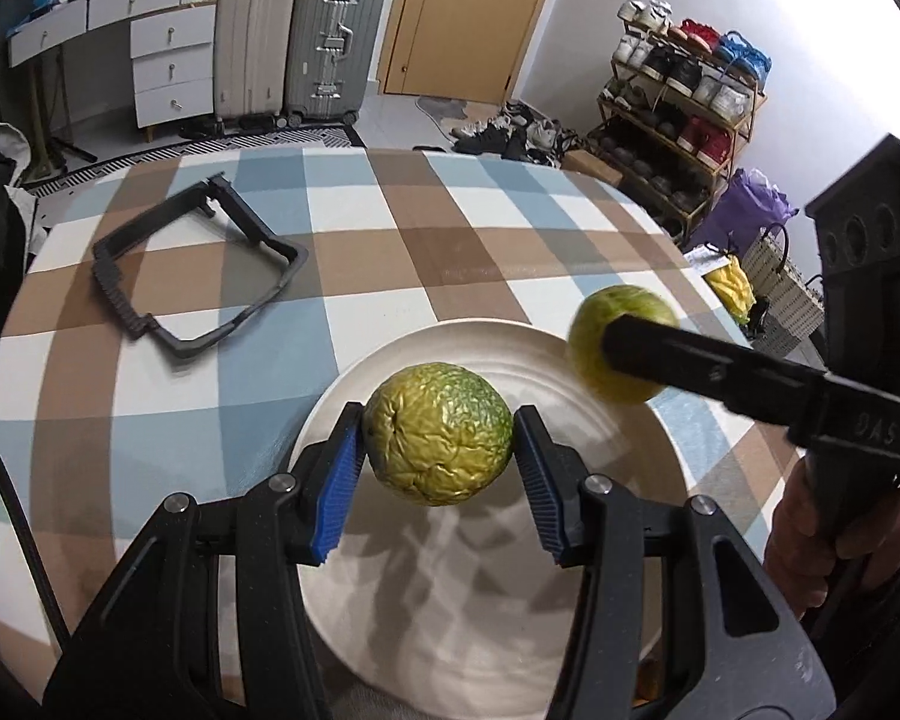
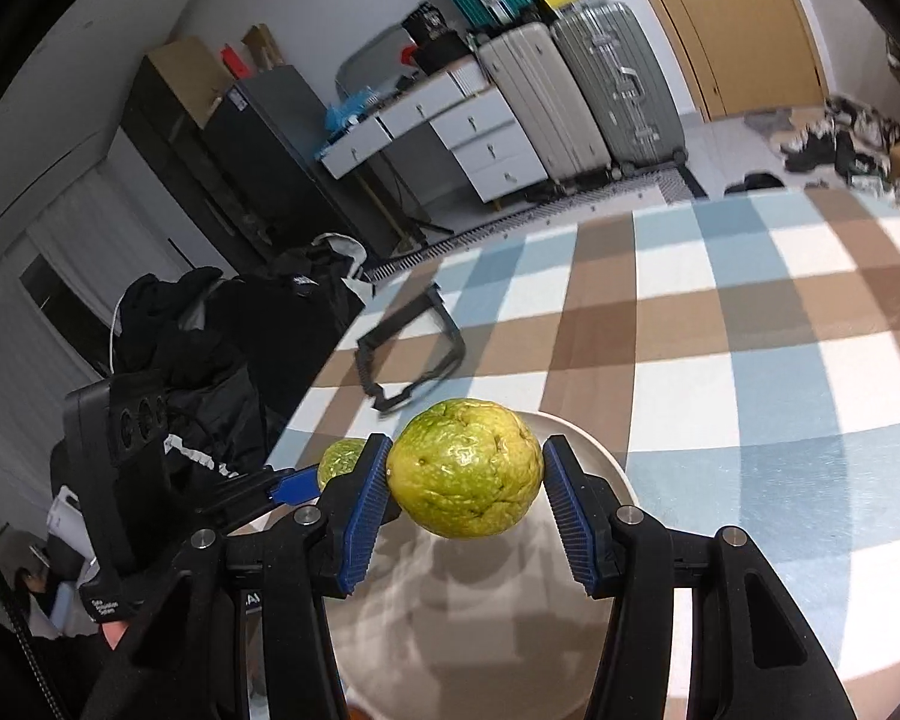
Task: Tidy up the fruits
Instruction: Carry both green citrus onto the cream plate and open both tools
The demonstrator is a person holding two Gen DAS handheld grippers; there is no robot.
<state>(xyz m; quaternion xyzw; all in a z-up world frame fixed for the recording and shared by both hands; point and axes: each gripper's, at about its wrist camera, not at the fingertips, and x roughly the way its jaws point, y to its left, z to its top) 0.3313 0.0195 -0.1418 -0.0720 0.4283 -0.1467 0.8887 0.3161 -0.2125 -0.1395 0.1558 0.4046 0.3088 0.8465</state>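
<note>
My left gripper [image 1: 439, 450] is shut on a wrinkled yellow-green fruit [image 1: 438, 433] and holds it above a white plate [image 1: 450, 612]. My right gripper [image 2: 467, 474] is shut on a second green fruit [image 2: 465, 468], held above the plate's rim [image 2: 606, 462]. In the left wrist view the right gripper [image 1: 615, 348] comes in from the right with its fruit [image 1: 594, 324] over the plate's far right edge. In the right wrist view the left gripper's blue pad [image 2: 291, 489] and its fruit [image 2: 339, 459] show at the left.
The plate lies on a round table with a blue, brown and white checked cloth [image 1: 390, 240]. A black square frame [image 1: 192, 276] lies on the cloth at the far left. Suitcases, drawers and a shoe rack stand beyond the table.
</note>
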